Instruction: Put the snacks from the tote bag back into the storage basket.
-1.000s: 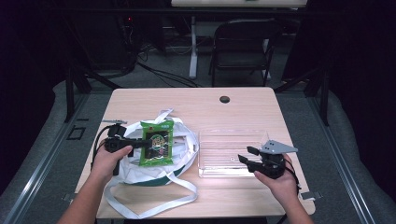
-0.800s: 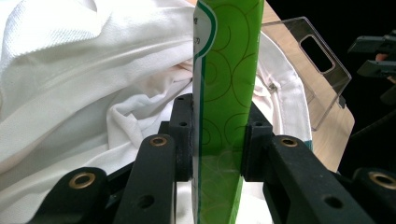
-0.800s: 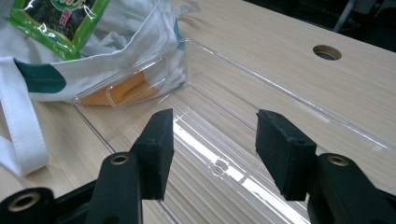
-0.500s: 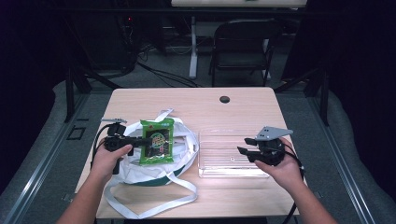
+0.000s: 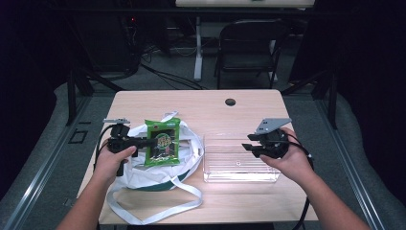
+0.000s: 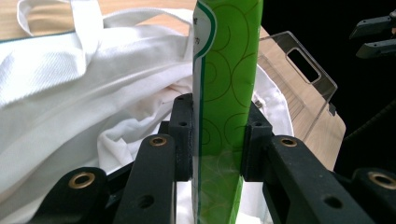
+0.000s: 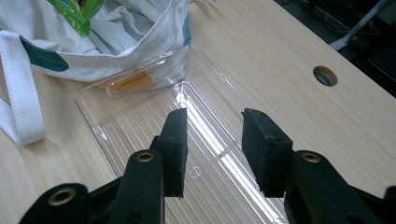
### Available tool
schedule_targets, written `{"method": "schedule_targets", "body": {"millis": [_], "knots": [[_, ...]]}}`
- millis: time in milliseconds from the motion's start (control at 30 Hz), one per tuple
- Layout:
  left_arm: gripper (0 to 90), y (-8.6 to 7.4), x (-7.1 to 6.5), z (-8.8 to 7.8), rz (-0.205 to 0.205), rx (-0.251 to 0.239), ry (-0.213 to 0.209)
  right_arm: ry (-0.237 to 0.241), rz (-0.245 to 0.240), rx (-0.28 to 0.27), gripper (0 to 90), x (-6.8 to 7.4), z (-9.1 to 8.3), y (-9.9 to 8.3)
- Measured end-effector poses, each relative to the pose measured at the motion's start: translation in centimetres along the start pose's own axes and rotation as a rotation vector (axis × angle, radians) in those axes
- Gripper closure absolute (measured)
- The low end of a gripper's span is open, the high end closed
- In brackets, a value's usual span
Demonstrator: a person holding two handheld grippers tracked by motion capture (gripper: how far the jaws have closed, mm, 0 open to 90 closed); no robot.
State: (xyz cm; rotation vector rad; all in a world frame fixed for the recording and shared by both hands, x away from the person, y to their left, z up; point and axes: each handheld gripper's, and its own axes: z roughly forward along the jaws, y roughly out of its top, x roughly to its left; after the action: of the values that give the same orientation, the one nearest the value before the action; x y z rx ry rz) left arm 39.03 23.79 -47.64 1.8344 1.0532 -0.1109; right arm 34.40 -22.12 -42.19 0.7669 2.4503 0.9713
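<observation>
A green snack packet [image 5: 163, 141] hangs upright over the open white tote bag [image 5: 163, 167], and my left gripper [image 5: 140, 142] is shut on its edge. In the left gripper view both pads clamp the green packet [image 6: 229, 70] above the white bag [image 6: 70, 93]. My right gripper [image 5: 250, 144] hovers over the right end of the clear plastic tray [image 5: 239, 163]. Its jaws have just been closing, and they stand partly apart with nothing between them. In the right gripper view, the right gripper [image 7: 215, 140] looks down into the bare tray [image 7: 140, 116].
The wooden table [image 5: 206, 105] has a round cable hole [image 5: 230, 102] near its far edge. The bag's long strap [image 5: 158, 203] trails towards the front edge. A folding chair [image 5: 249, 48] stands behind the table.
My right gripper has risen above the tray's right end, and its jaws have narrowed. The left gripper and the packet have stayed in place.
</observation>
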Motion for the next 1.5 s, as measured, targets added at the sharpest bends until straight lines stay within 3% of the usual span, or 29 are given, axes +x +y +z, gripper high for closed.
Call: {"method": "schedule_targets", "body": {"millis": [467, 767, 1033, 1500], "knots": [[72.2, 0.9, -0.7, -0.1, 0.030, -0.032, -0.009, 0.028, -0.049, 0.039, 60.9, -0.5, 0.0, 2.0], [72.3, 2.2, -1.8, 0.0, 0.076, -0.043, -0.022, 0.036, -0.083, 0.054, 60.8, -1.0, -0.3, 3.3], [72.3, 3.1, -3.1, 1.0, 0.124, -0.049, -0.060, 0.047, -0.136, 0.074, 59.9, -1.3, -0.4, 5.3], [72.4, 3.9, -4.3, 2.5, 0.149, -0.049, -0.088, 0.088, -0.201, 0.115, 59.6, -1.4, 0.1, 8.3]]}}
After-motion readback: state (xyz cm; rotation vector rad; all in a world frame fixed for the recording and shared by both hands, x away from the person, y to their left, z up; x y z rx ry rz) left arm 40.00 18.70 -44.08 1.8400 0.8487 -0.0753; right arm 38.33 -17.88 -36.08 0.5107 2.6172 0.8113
